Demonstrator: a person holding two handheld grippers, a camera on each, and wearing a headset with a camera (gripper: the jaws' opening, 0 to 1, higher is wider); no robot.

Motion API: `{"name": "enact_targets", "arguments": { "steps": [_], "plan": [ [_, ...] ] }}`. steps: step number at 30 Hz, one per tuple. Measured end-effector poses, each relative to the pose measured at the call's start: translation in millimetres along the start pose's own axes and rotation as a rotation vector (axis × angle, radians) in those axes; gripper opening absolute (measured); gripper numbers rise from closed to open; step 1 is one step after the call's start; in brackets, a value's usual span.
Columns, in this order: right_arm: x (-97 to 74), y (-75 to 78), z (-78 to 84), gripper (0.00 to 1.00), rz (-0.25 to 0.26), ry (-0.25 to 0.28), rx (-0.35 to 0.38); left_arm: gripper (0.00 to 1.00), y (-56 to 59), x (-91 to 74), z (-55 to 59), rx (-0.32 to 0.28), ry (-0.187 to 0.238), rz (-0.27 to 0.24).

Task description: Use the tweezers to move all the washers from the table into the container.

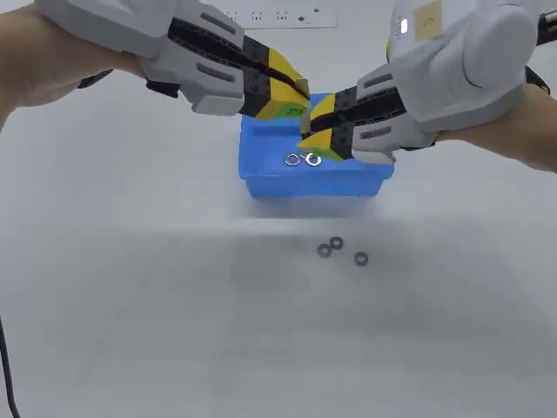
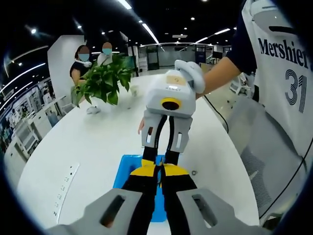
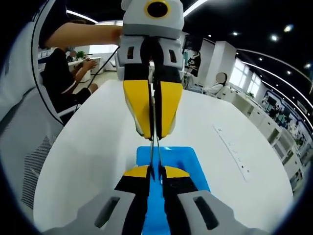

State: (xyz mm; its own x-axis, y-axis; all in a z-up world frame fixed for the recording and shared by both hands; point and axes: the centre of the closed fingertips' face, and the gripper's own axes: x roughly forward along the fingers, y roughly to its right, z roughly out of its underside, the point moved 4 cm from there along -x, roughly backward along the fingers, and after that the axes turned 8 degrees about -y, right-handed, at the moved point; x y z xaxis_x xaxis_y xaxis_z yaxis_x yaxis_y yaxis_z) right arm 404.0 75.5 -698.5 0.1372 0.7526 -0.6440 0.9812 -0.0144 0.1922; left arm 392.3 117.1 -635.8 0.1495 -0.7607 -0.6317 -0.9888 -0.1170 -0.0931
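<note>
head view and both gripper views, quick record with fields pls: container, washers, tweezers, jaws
container: blue container on the white table
washers inside: two washers
washers left on table: three, in front of the container
tweezers: thin metal tweezers, spanning between both grippers over the container
left gripper: jaws shut on tweezers
right gripper: jaws shut on tweezers
</note>
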Motion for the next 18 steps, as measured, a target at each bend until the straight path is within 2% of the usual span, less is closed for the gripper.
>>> {"name": "enact_targets", "arguments": {
  "steps": [9, 13, 18],
  "plan": [
    [-18.3, -3.5, -4.7, 0.11, 0.025, 0.083, 0.055, 0.06, 13.7, -7.1, -21.8, 0.018, 0.035, -0.001],
    [-27.2, -10.0, -8.3, 0.10, 0.035, 0.089, 0.051, 0.06, 19.4, -8.8, -28.3, 0.026, 0.042, -0.001],
    [-34.1, -20.3, -8.3, 0.10, 0.033, 0.083, 0.042, 0.06, 32.4, -7.3, -35.3, 0.043, 0.038, 0.012]
  ]
}}
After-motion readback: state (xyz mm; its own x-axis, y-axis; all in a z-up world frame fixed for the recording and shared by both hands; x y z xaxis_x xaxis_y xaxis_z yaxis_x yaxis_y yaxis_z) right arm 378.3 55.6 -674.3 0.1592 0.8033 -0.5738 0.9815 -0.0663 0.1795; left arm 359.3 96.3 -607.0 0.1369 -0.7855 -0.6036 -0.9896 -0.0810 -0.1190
